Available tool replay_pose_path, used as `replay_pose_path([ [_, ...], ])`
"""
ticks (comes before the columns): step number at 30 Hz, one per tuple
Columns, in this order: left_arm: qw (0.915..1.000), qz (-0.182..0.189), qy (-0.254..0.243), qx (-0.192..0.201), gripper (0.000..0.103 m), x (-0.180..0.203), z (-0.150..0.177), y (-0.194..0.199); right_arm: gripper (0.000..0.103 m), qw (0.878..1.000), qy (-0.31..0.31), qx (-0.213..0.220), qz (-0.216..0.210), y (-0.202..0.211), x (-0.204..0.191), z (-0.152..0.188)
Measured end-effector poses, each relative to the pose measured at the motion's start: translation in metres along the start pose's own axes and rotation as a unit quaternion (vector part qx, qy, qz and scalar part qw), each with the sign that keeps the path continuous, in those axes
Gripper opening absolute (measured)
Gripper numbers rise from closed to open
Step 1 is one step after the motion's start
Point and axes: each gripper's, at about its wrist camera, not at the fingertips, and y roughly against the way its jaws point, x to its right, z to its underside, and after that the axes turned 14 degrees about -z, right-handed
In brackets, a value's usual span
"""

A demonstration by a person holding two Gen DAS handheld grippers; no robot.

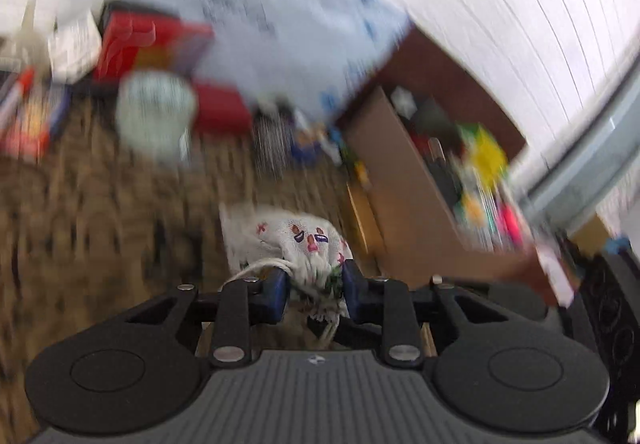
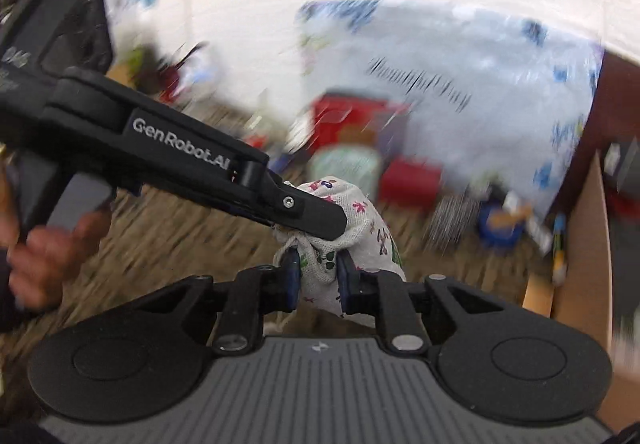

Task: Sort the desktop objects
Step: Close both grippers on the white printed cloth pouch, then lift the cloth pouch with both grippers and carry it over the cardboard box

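Note:
A small white cloth pouch (image 1: 296,240) with coloured embroidery and a drawstring is held off the wooden desk. My left gripper (image 1: 315,294) is shut on its gathered neck, blue pads pressing the cloth from both sides. In the right wrist view the same pouch (image 2: 360,220) bulges above my right gripper (image 2: 318,278), which is shut on its lower part. The left gripper's black body (image 2: 176,148) comes in from the left and pinches the pouch's top, with a hand (image 2: 44,256) on its handle. Both views are blurred by motion.
A cardboard box (image 1: 404,188) with colourful items stands at the right. Behind lie a red box (image 1: 148,44), a pale green cup (image 1: 154,112), a small red case (image 1: 222,110), markers (image 1: 18,96), a large white plastic bag (image 2: 460,84) and a blue item (image 2: 500,224).

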Motion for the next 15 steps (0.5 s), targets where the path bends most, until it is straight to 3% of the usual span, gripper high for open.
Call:
replay_pose_path([
  [2,0.9997,0.002,-0.014,-0.021,0.034,0.005,0.027,0.009,0.017,1.0,0.004,-0.021,0.003,0.014,-0.02,0.024],
  [4,0.9985,-0.015,-0.022,-0.049,0.048,0.009,0.043,0.015,0.018,0.999,-0.007,-0.042,0.001,0.023,-0.032,0.043],
  [5,0.9978,-0.023,-0.018,-0.059,0.061,0.007,0.047,0.017,0.019,0.999,-0.012,-0.048,-0.001,0.026,-0.037,0.05],
  [6,0.9975,-0.029,-0.011,-0.063,0.065,0.003,0.049,0.02,0.02,0.999,-0.02,-0.043,0.002,0.031,-0.04,0.055],
  [8,0.9982,-0.033,0.008,-0.049,0.065,-0.006,0.047,0.026,0.029,0.998,-0.05,-0.022,0.006,0.039,-0.038,0.06],
  [9,0.9985,-0.035,0.014,-0.04,0.069,-0.011,0.043,0.031,0.051,0.998,-0.067,-0.012,0.004,0.043,-0.036,0.061],
  [10,0.9985,-0.041,0.022,-0.03,0.071,-0.015,0.039,0.034,0.061,0.997,-0.08,-0.002,0.004,0.045,-0.034,0.061],
  [15,0.9969,-0.077,0.017,0.006,0.074,-0.016,0.019,0.018,0.061,0.992,-0.121,0.03,0.004,0.032,-0.024,0.056],
])
